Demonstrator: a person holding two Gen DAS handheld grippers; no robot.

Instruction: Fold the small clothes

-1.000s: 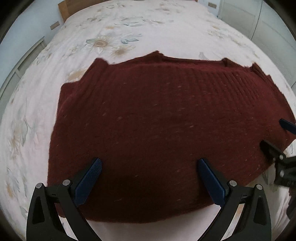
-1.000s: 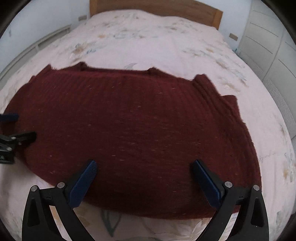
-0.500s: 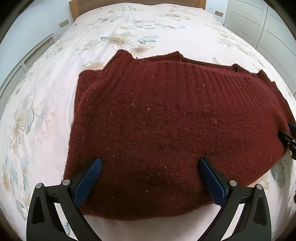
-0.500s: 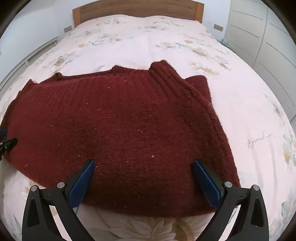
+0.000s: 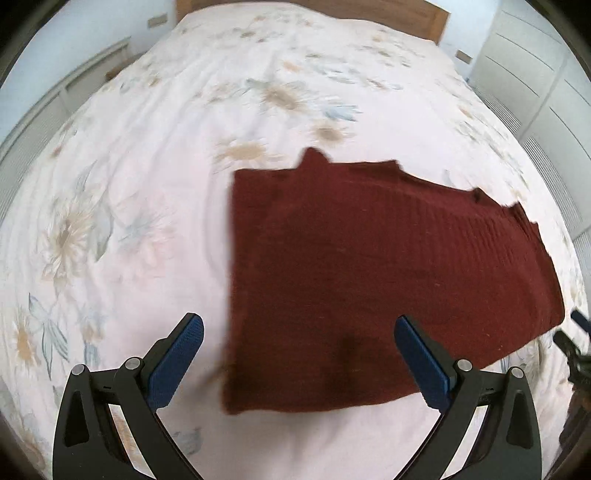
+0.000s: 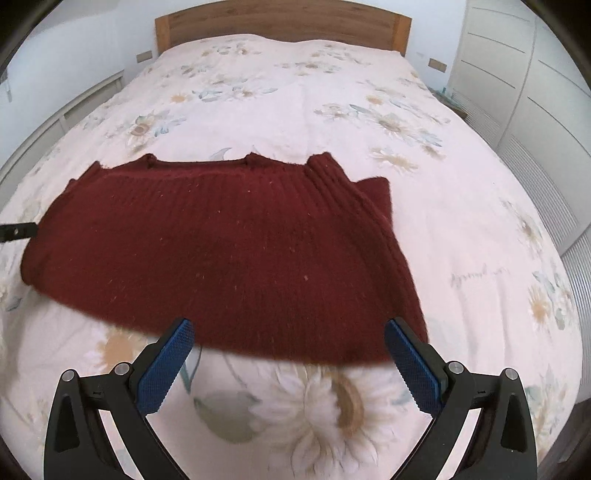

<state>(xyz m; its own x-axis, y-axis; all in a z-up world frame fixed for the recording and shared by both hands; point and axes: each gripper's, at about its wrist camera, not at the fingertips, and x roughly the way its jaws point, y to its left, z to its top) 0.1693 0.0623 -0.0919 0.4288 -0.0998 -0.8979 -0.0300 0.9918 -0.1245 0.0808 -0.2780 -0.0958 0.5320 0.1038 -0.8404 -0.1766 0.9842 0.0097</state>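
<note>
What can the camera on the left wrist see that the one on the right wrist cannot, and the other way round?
Only the left wrist view shows the sweater's straight left edge and the floral bedspread stretching beyond it, plus the right hand-held gripper's tip at its right border. Only the right wrist view shows the whole wooden headboard, the sweater's ribbed right edge and the big flower print below it. Both show the dark red sweater lying flat on the bed, the white cupboards, and open blue-padded fingers holding nothing: left hand-held gripper, right hand-held gripper.

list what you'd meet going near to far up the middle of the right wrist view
right gripper with open jaws → big printed flower on the bedspread → dark red sweater lying flat → bare floral bedspread → wooden headboard
</note>
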